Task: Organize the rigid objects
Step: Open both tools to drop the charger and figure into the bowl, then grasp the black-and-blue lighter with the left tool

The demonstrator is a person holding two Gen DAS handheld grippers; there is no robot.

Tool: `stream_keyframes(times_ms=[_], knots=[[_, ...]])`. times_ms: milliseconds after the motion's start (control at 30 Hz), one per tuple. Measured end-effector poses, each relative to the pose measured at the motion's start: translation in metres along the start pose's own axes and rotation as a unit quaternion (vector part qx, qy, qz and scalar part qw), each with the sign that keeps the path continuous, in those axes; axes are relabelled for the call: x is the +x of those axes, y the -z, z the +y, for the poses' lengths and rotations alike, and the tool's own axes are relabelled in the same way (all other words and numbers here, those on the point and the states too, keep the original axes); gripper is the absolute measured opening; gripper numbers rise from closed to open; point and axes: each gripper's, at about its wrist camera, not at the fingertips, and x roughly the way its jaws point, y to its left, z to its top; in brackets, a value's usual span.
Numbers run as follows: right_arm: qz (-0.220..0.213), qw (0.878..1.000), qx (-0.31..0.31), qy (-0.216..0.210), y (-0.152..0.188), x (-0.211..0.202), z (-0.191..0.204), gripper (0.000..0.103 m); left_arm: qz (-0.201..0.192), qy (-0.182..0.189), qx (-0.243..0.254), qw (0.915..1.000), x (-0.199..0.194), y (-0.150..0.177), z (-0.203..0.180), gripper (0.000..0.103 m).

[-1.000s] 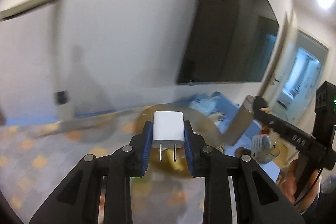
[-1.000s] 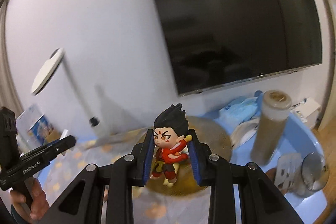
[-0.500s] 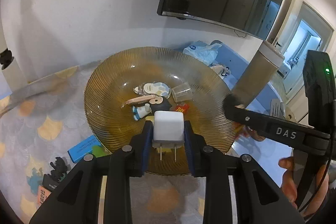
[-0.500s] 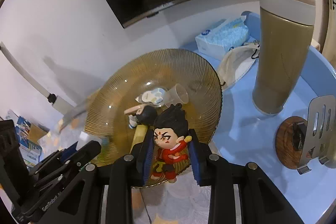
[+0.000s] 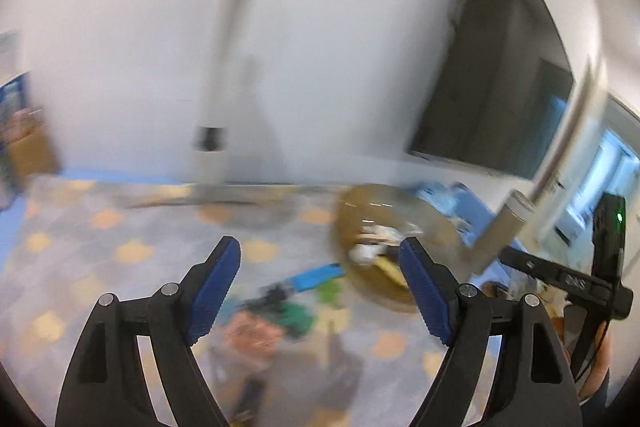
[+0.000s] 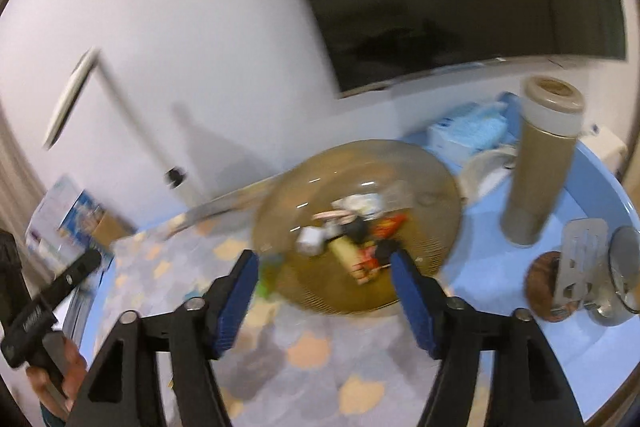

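In the right wrist view an amber ribbed glass plate (image 6: 432, 179) holds several small items. Among them are a white plug charger (image 6: 310, 239) and a red-and-black toy figurine (image 6: 380, 243), lying blurred. My right gripper (image 6: 324, 259) hangs in front of the plate. Its jaws are opening and nothing is between the blue pads. The left wrist view is smeared by motion. My left gripper (image 5: 318, 245) hovers over the patterned cloth (image 5: 120, 251), left of the plate (image 5: 384, 203). Its jaws are opening too, with nothing between them.
A tall beige flask (image 6: 540, 167), a tissue pack (image 6: 468, 131) and a metal stand on a wooden disc (image 6: 560, 279) sit on the blue table right of the plate. A blue box (image 5: 316, 275), a green toy (image 5: 296, 315) and other small things lie on the cloth.
Both grippers went from shut to open. The charger and the figurine left the jaws and lie in the plate. The left gripper swung left, away from the plate; the right one drew back.
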Motion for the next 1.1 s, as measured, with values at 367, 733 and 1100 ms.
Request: stream_keyframes(times_ms=[367,733,1100], knots=[[0.126,0.982,-0.138,-0.028,0.133,0.104,0.090,0.090,0.097,-0.136,-0.102,0.9806,0.015,0.114,0.141,0.081],[0.146,0.968,-0.203,0.006,0.168,0.126,0.104,0.098,0.118,-0.173,-0.073,0.9752,0.024,0.133,0.133,0.081],[0.150,0.968,-0.198,0.027,0.167,0.130,0.103,0.103,0.147,-0.164,-0.001,0.9755,0.036,0.138,0.111,0.082]])
